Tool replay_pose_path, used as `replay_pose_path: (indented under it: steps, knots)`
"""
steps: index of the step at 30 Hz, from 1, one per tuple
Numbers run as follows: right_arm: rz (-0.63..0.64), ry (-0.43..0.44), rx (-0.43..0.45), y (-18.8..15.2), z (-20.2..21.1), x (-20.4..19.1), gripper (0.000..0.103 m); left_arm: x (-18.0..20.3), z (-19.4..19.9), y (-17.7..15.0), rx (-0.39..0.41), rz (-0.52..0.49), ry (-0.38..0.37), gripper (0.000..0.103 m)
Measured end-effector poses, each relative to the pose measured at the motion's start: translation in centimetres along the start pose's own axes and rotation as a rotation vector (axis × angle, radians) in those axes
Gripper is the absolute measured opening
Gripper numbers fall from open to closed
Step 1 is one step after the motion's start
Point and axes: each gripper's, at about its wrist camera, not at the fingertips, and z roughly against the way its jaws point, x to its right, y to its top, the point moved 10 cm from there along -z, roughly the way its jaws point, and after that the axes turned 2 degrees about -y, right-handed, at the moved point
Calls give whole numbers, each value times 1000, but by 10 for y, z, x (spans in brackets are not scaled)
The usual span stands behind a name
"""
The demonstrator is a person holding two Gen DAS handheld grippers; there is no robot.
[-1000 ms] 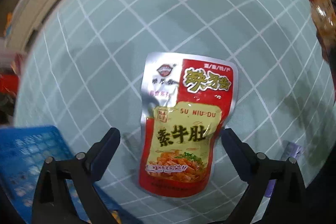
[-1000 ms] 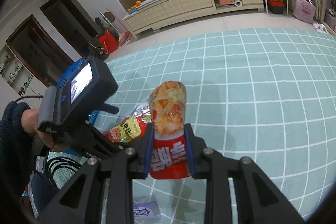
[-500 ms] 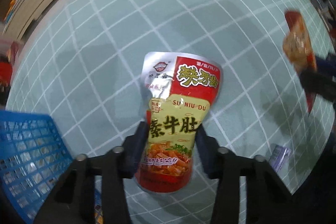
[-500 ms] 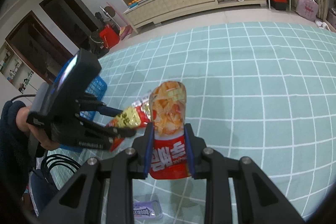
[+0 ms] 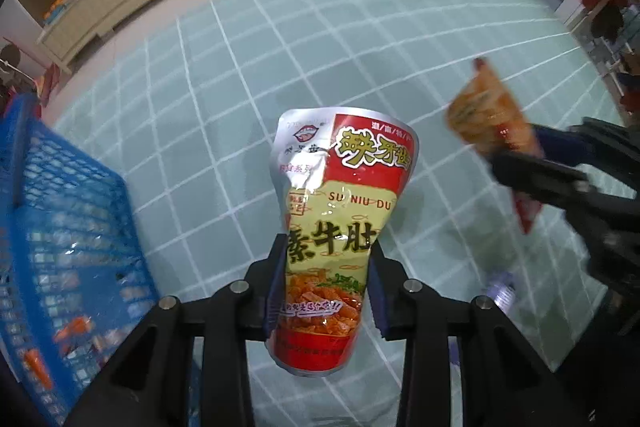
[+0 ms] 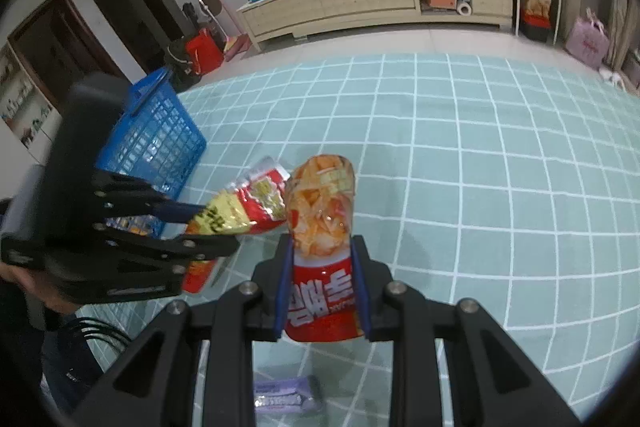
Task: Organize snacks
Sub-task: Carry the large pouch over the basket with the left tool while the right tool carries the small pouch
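Here, the left gripper (image 5: pixel 326 281) pinches a red-and-yellow snack pouch (image 5: pixel 340 211) at its lower half, its jaws closing on the pack so the sides buckle inward between the blue pads. The pouch stands lengthwise along the fingers, silver-and-red top edge pointing away from the tool and its base toward the camera, lifted clear of the teal grid-patterned mat (image 5: pixel 248 75).

The right gripper (image 6: pixel 322 291) is narrowed tight on a red pouch with a clear window (image 6: pixel 322 239), gripped near its printed lower end. That pack also runs along the fingers, its see-through end with orange pieces pointing up and away.

In the right wrist view the two pouches are just beside each other above the mat, the left one tilted and to the left of the right one.

At far left sits a blue lattice basket (image 5: pixel 60 227), with blurred wrapped snacks inside, some of them orange; their number cannot be told. Near the right gripper's base a small purple packet (image 6: pixel 282 397) lies flat on the mat.

A long cream cabinet (image 6: pixel 360 1) lines the far wall.
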Motion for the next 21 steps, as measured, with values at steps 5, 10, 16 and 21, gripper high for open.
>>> replay_pose_path:
  steps: [5, 10, 16, 21]
  knots:
    - [6, 7, 1, 1, 19, -21, 31, -7, 51, -17, 93, -9, 13, 34]
    - [45, -18, 46, 10, 49, -48, 31, -6, 113, -17, 176, 4, 19, 34]
    - [107, -43, 74, 16, 79, -87, 31, -29, 162, -42, 264, 37, 9, 34]
    - [158, -56, 104, 21, 95, -115, 31, -56, 217, -53, 336, 54, 26, 35]
